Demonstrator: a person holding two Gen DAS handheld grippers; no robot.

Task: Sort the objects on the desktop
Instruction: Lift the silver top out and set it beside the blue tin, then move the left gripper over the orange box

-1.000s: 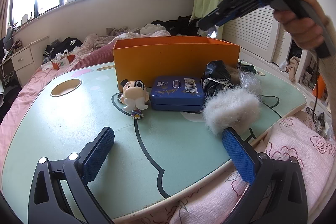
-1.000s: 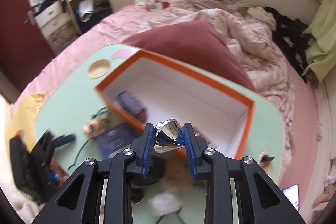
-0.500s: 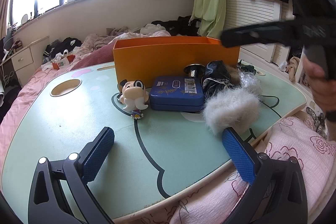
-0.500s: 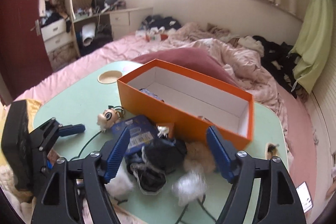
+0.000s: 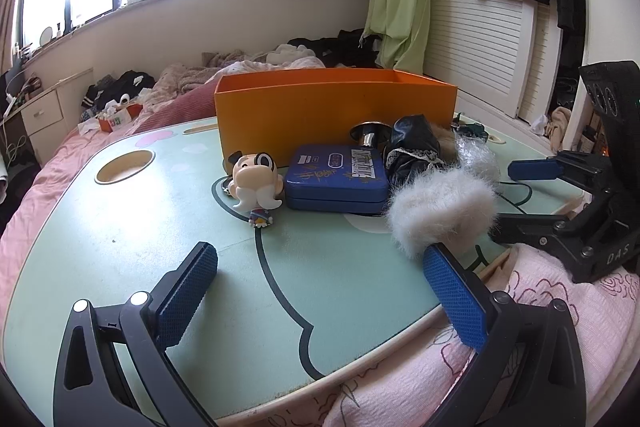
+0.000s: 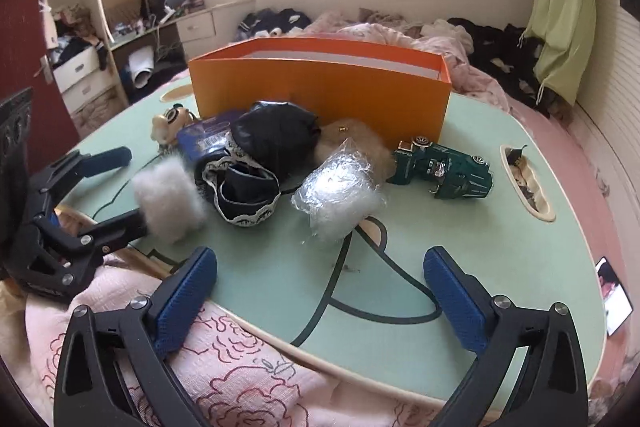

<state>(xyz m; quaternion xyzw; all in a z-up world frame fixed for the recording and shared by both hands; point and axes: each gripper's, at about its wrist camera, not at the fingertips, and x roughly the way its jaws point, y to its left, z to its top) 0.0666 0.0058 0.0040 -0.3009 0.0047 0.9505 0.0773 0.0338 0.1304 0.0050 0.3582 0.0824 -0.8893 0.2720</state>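
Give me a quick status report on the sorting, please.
Both tools open, empty: left tool, right tool. Orange box behind unsorted clutter. Nothing blocking the wrapped bundle.

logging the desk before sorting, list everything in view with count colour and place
box: 1, orange, back of table
table: 1, mint green, over pink bedding
tin: 1, blue, before box
figurine: 1, cream, left of tin
metal cup: 1, silver, behind tin
black pouch: 1, black, centre
white puff: 1, near edge
plastic bag: 1, clear, centre
toy car: 1, green, right
left claw: 1, blue pads, open
right claw: 1, blue pads, open
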